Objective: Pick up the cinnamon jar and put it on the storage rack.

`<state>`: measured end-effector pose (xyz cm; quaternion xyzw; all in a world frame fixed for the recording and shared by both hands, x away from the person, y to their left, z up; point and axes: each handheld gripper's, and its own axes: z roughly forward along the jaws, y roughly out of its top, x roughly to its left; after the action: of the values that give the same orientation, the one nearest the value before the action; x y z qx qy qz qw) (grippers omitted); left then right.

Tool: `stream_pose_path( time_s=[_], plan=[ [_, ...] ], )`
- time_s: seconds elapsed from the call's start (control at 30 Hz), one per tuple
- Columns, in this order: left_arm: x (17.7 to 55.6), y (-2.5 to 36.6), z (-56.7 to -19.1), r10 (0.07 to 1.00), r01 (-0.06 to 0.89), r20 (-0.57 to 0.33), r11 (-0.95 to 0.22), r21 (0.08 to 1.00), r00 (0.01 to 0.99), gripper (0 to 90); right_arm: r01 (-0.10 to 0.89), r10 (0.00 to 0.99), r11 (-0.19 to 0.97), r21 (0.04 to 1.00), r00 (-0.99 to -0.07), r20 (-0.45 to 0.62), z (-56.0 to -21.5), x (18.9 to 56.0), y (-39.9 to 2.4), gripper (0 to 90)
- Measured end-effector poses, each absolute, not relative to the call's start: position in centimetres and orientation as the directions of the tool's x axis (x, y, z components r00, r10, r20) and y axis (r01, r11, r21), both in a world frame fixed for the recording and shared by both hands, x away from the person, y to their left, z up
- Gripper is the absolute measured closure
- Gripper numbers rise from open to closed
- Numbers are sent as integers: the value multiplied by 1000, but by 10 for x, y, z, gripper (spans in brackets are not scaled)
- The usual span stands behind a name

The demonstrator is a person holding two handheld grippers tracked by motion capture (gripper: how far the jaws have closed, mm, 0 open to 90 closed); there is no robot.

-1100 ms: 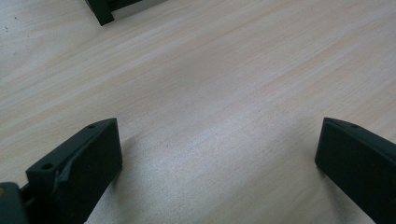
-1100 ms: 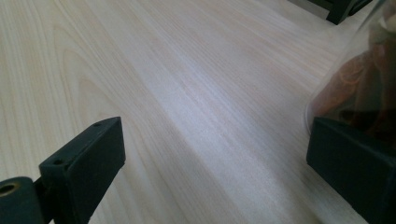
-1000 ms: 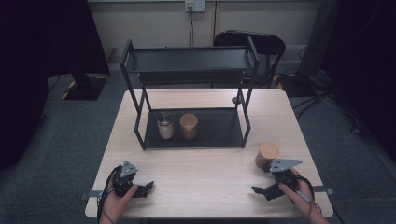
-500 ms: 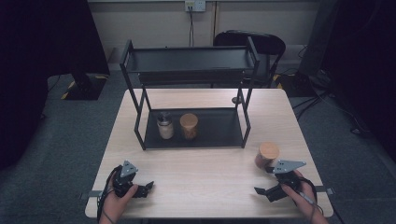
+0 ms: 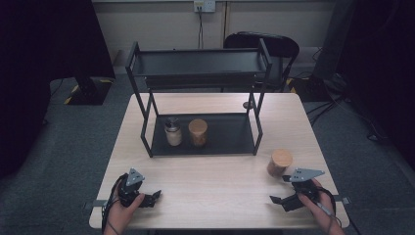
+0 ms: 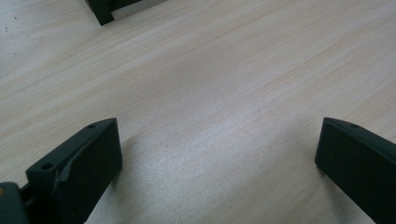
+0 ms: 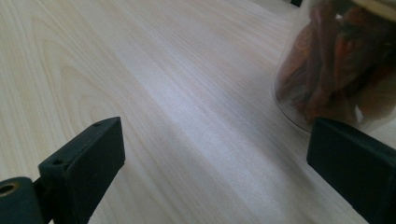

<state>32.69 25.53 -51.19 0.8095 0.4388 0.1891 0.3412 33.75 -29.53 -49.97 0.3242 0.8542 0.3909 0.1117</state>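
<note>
The right gripper (image 5: 281,192) is resting on the table (image 5: 215,176) with jaws spread wide, just beside the jar (image 5: 280,162); the left gripper (image 5: 151,197) is lying gaping too.

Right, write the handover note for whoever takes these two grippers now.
Left gripper: open, empty, low over the table at its near left.
Right gripper: open, empty, near right, just short of the cork-lidded jar, not touching it.
Rack: lower shelf holds a shaker jar and a second cork-lidded jar; top shelf looks bare.
Done: nothing in hand.
Left: probably grasp the loose jar and shelve it.
</note>
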Motion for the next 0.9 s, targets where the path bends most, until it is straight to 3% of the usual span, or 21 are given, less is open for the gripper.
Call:
stream_pose_path(
  time_s=[0.9],
  plan=[
    [327,256,-512,838,580,10,-386,717,546,1,513,785,351,784,-617,53,-496,346,-314,21]
  ],
)
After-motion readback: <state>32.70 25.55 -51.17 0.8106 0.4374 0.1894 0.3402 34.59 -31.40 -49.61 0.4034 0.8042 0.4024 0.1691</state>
